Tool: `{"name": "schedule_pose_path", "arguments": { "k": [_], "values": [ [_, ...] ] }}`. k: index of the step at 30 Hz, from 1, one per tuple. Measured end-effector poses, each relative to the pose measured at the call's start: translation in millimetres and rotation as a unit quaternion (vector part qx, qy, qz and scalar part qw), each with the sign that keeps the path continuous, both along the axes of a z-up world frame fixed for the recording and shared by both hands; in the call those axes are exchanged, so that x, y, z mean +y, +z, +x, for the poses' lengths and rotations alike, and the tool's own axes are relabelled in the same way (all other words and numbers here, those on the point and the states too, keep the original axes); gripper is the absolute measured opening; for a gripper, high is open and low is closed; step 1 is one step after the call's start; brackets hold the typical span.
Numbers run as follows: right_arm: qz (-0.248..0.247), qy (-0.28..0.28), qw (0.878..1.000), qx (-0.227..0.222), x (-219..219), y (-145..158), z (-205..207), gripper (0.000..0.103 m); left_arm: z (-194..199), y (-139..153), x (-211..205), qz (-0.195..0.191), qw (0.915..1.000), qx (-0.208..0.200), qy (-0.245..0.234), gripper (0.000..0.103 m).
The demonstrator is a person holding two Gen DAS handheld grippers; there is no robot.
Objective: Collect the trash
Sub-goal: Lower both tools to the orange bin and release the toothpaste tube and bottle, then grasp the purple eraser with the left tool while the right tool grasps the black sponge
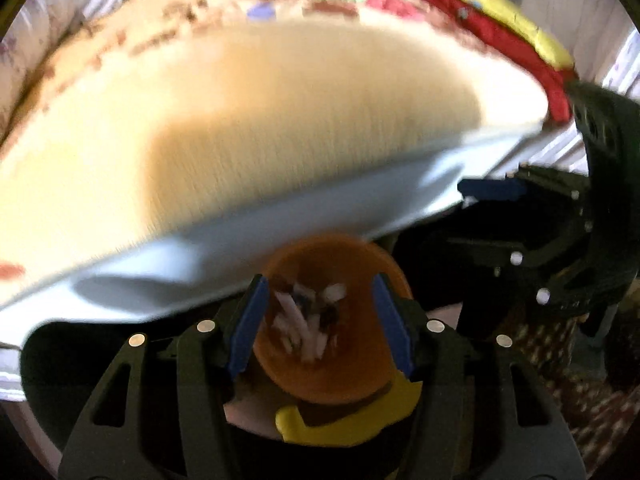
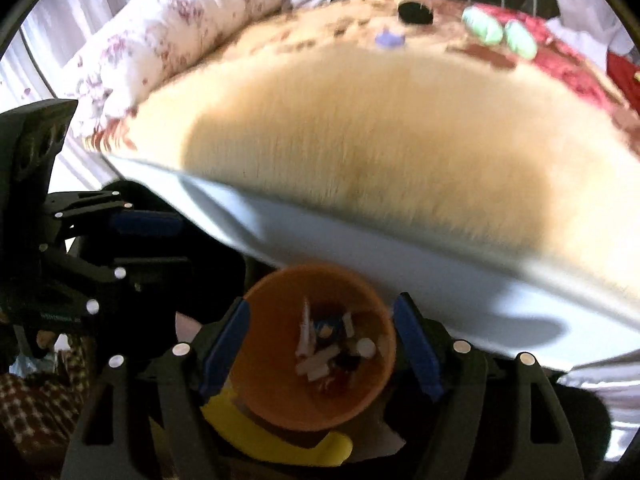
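Directly below both grippers sits an orange bin (image 2: pixel 316 344), its mouth facing up and holding white scraps of litter (image 2: pixel 320 356) with some darker bits among them. A yellow dustpan-like piece (image 2: pixel 276 436) curves under the bin's near side. In the right wrist view the right gripper (image 2: pixel 320 344) hangs over the bin with its blue pads (image 2: pixel 416 348) spread to either side of the rim; nothing lies between them, so it is released. The left gripper (image 1: pixel 320 320) in its own view stands the same way, jaws wide apart over the bin and holding nothing.

Just beyond the bin rises the white edge of a bed (image 2: pixel 400 264), topped by a cream blanket (image 2: pixel 380 132). Far ahead on the blanket lie a dark round object (image 2: pixel 416 12), a small purple piece (image 2: pixel 388 38) and two pale green items (image 2: pixel 500 34); blur hides what they are.

By my reading, a drop-off into the bin is just done or about to finish. The next move likely calls for reaching well forward over the blanket to pick up one of those far pieces.
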State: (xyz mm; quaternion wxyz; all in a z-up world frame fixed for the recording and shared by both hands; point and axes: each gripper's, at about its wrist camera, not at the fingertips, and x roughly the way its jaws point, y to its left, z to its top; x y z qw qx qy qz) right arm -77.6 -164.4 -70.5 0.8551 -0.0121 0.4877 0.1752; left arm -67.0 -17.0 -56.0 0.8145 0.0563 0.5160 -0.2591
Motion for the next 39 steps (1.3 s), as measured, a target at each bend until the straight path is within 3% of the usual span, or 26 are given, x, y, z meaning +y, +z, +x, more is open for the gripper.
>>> {"name": "schedule_pose_path", "arguments": {
  "k": [7, 12, 18, 28, 37, 38, 39],
  "values": [
    [0.02, -0.027, 0.997, -0.076, -11.1, 41.5, 19.5, 0.075, 45.5, 61.5, -3.0, -0.077, 0.9911, -0.095, 0.051, 0.063],
    [0.039, -0.045, 0.993, -0.102, -18.0, 57.7, 30.4, 0.076, 99.8, 78.6, -19.6, -0.079, 0.9846, -0.135, 0.079, 0.063],
    [0.038, -0.053, 0.993, -0.102, -26.4, 53.3, 29.1, 0.076, 145.8, 72.5, -31.0, -0.06, 0.9826, -0.154, 0.085, 0.063],
    [0.048, -0.067, 0.992, -0.091, -39.7, 43.7, 33.6, 0.076, 223.4, 46.6, -70.8, -0.025, 0.9875, -0.132, 0.083, 0.063],
    [0.056, -0.072, 0.993, -0.08, -46.4, 36.9, 39.1, 0.076, 279.9, 12.9, -86.2, 0.007, 0.9909, -0.05, 0.125, 0.063],
    [0.056, -0.073, 0.993, -0.079, -47.0, 36.1, 39.9, 0.076, 283.0, 10.2, -86.8, 0.012, 0.9908, -0.044, 0.127, 0.062],
    [0.057, -0.073, 0.993, -0.078, -47.7, 35.7, 40.8, 0.076, 286.1, 6.6, -86.7, 0.019, 0.9902, -0.039, 0.133, 0.052]
  ]
}}
